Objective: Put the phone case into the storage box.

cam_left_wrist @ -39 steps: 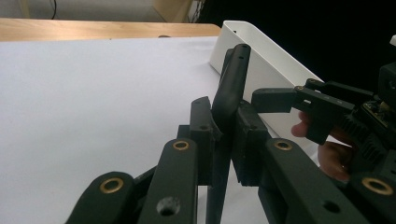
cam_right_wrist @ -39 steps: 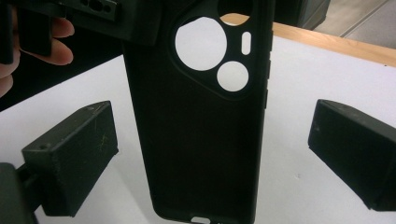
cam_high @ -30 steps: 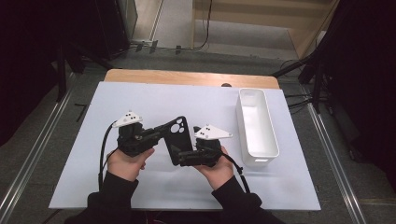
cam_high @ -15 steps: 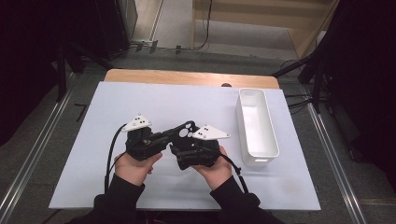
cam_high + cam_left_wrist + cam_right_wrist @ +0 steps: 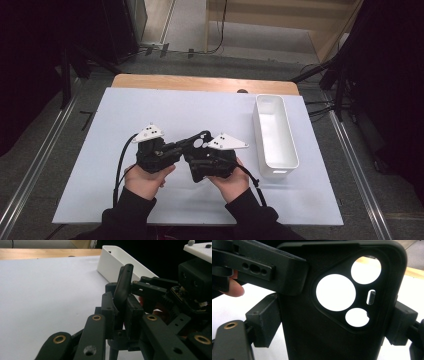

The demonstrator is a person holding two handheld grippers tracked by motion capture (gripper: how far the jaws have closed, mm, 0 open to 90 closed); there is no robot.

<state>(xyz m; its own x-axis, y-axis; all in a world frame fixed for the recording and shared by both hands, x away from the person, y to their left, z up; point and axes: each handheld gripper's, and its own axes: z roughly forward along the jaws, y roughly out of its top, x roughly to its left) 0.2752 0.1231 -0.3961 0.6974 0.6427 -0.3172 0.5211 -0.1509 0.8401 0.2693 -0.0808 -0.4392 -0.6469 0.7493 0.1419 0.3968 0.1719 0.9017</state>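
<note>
The left gripper (image 5: 175, 148), left of the white bin (image 5: 274, 131), has its jaws clamped on the thin edge of a black phone case (image 5: 197, 142). The case sits in the air above the white mat (image 5: 200, 107), just left of the bin, between both grippers. The right gripper (image 5: 200, 152), nearer the bin, has its jaws on the case's two long sides; they have just been closing, pads touching it.

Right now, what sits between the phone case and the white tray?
Only bare white table in the high view: nothing lies between the black phone case and the white tray.
</note>
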